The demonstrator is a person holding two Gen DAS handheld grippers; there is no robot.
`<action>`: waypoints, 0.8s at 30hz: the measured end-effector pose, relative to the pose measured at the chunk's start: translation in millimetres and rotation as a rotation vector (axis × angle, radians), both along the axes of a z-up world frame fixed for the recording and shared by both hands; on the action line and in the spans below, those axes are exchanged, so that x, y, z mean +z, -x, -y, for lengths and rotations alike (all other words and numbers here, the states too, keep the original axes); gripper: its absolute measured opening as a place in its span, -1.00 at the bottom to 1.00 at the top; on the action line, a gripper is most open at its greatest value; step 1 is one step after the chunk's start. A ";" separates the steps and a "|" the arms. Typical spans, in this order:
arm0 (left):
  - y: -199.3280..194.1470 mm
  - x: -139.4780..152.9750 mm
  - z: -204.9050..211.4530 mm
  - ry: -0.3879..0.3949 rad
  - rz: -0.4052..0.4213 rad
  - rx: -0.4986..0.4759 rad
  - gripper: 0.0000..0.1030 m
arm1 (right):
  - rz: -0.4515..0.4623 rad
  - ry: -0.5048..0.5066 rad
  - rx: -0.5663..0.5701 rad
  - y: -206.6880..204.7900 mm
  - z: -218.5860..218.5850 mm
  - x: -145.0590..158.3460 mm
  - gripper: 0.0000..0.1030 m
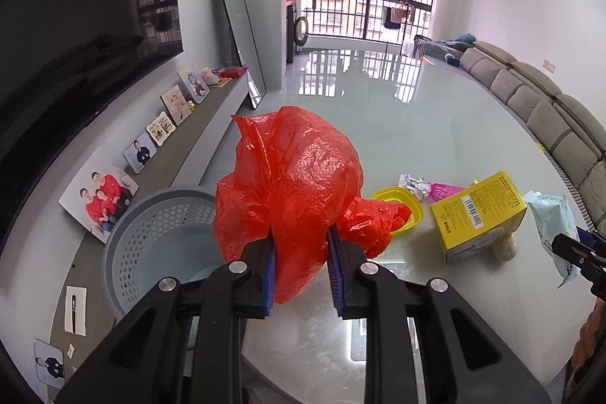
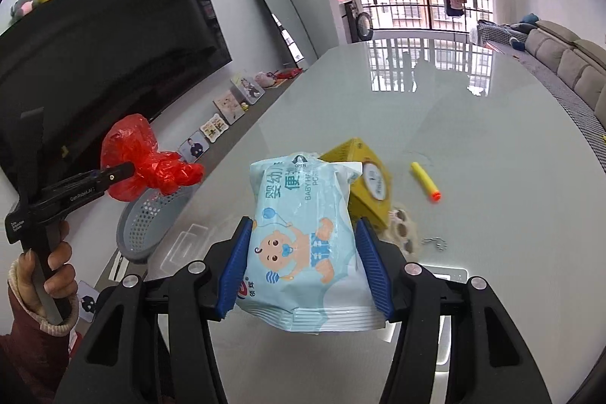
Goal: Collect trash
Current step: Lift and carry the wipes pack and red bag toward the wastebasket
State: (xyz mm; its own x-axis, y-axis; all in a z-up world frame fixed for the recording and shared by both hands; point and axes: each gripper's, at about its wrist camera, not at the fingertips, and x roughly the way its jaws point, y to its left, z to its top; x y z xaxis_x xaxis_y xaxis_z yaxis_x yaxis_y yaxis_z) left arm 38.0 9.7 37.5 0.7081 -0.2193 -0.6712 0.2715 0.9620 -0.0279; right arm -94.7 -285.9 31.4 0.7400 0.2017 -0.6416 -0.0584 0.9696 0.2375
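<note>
Left fingers point(image 1: 301, 265): your blue pads are clamped on the red plastic bag point(image 1: 291, 188), which billows up and forward of them, clear of the tabletop point(image 1: 397, 124).
Right fingers point(image 2: 303, 264): yours are pressed on both sides of the baby wipes pack point(image 2: 303, 237), gripping it across its width; its long axis runs away from the camera, the flap end farthest.
Key relation: the grey perforated basket point(image 1: 151, 245) sits low, just off the tabletop's left edge. In the left wrist view it lies down and left of the red bag; in the right wrist view the bag hangs just above the basket's rim. Your left hand point(image 2: 57, 264) is the nearer one, so I judge the bag goes in first and the wipes must cross leftward after it.
Still on the tabletop: a yellow box point(image 1: 477, 214) with a barcode, a yellow lid point(image 1: 401, 207), crumpled foil point(image 1: 414, 184), a pink wrapper point(image 1: 445, 192), a yellow foam dart point(image 2: 426, 182) with an orange tip, and a small bead chain point(image 2: 433, 243).
Readable writing: the wipes pack shows "BABY" and "OPEN" on the flap, plus Chinese characters and a cartoon baby; the left gripper's side carries lettering that looks like "GenRobot.AI". The box's print is too small to read.
Risk: the light bag may cling to your pads on release.
</note>
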 end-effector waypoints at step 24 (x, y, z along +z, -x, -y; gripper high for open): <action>-34.8 -80.1 -182.4 0.007 -0.104 0.308 -0.55 | -0.104 0.075 0.456 -179.3 -268.0 -39.0 0.05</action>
State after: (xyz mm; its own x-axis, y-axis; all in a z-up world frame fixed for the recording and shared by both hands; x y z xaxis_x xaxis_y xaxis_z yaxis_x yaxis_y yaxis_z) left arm 72.9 192.1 -42.5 0.6695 -0.0101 -0.7428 -0.0371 0.9982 -0.0471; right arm 84.7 -17.9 -7.5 0.5177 0.4412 -0.7330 -0.4615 0.8655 0.1949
